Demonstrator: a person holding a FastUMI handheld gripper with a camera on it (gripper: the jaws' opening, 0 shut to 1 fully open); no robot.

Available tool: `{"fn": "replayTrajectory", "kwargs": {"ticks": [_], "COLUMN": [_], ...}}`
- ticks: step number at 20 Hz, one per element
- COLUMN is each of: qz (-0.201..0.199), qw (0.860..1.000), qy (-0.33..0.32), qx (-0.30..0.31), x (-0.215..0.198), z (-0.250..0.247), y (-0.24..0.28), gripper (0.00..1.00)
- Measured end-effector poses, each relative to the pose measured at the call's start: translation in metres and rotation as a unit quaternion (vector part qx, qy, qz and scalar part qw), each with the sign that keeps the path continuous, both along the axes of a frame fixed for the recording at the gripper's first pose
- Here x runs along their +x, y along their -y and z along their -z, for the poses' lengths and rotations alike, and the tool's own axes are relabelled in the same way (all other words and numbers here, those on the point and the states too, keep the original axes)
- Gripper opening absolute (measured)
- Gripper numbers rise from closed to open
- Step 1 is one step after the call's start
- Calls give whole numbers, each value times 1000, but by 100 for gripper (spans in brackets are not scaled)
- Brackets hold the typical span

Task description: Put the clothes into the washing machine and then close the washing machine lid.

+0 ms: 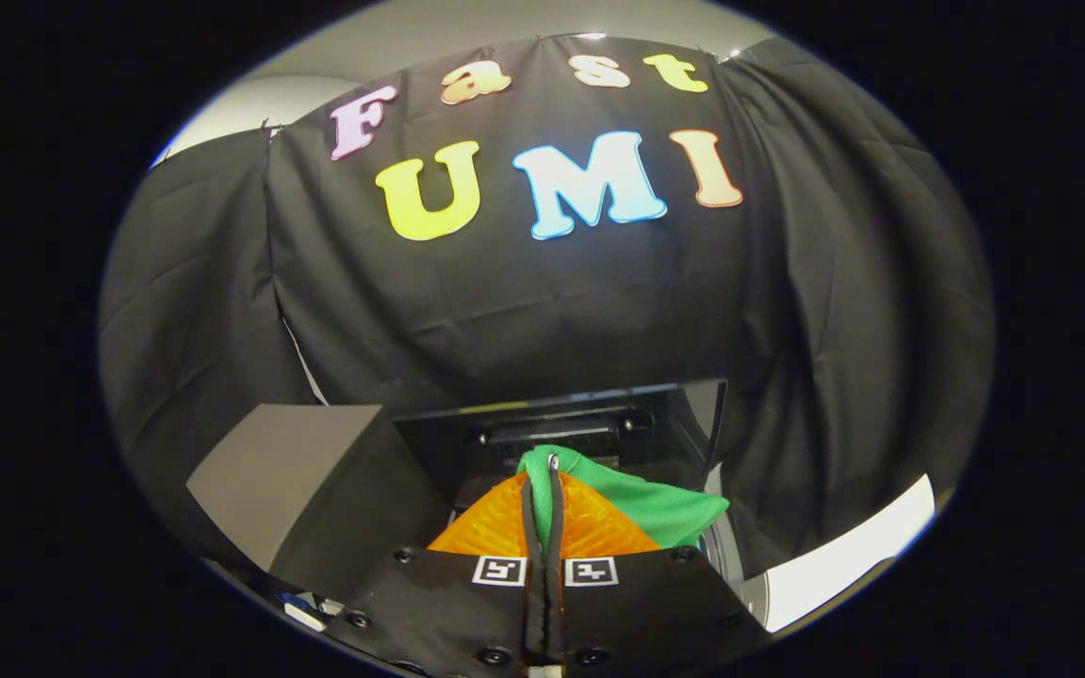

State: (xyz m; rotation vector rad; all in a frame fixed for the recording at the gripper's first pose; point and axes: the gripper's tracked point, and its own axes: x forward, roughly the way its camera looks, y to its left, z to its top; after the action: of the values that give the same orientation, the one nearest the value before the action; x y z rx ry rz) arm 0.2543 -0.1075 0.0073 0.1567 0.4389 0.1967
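Note:
My gripper [543, 471] is shut on a green piece of clothing [655, 504], which bunches over the fingertips and drapes to the right of them. Just beyond and below the fingers is the dark washing machine [561, 424], its raised lid [590, 400] standing at the back. A curved pale part of the machine's rim [740, 565] shows to the right of the fingers. The drum's inside is hidden behind the gripper and the cloth.
A grey box-like surface [288, 471] stands to the left of the machine. Black cloth walls [524, 301] close in behind and on both sides. A pale strip of floor or wall [844, 565] shows low on the right.

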Motion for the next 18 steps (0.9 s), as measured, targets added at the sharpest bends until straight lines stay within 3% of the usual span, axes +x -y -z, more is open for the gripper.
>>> {"fn": "replayTrajectory", "kwargs": {"ticks": [18], "qz": [-2], "qw": [990], "qy": [-134], "qx": [-42], "x": [-1], "z": [150], "y": [-5], "gripper": [2]}}
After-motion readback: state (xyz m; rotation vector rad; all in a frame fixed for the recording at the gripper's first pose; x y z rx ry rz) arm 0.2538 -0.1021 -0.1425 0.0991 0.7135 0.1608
